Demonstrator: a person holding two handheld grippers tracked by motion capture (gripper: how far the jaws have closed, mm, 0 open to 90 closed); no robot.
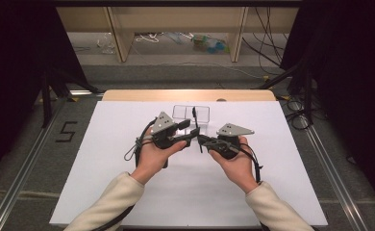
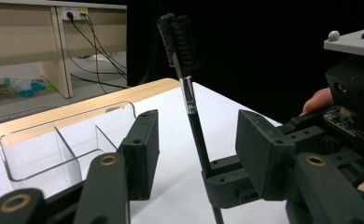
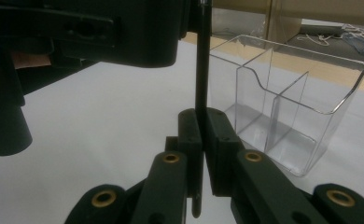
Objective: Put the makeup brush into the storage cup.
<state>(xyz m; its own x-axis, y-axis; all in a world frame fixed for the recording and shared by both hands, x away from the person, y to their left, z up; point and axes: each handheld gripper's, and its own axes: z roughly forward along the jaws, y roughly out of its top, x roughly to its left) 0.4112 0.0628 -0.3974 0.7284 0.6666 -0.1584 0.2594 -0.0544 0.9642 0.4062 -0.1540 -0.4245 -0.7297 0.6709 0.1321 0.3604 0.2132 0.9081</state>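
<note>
At the left of the high view, the left gripper (image 1: 191, 134) is held just above the white table (image 1: 104, 159), pointing toward the right gripper. Its jaws are seen apart in the left gripper view, one on each side of the brush and touching neither its handle nor its head. No earlier picture is given, so only that gap can be told.

Between the two grippers the brush (image 2: 189, 102) is held upright, slightly tilted. It is seen as a thin black stick with a short silver band below a dark bristled head (image 2: 178, 35), like a small make-up or mascara brush. Its lower end is pinched by the right gripper (image 3: 202, 135), whose jaws are closed together on the handle (image 3: 201, 74), with the handle's tip left poking out below them.

Just behind the grippers a clear plastic box (image 1: 191, 113) stands on the table. It is split by a clear wall into two compartments (image 3: 273, 116), and nothing is seen inside either one.

Bare white surface is left on both sides of the hands and in front of them. The wooden far edge (image 1: 128, 95) of the table lies just beyond the box.
</note>
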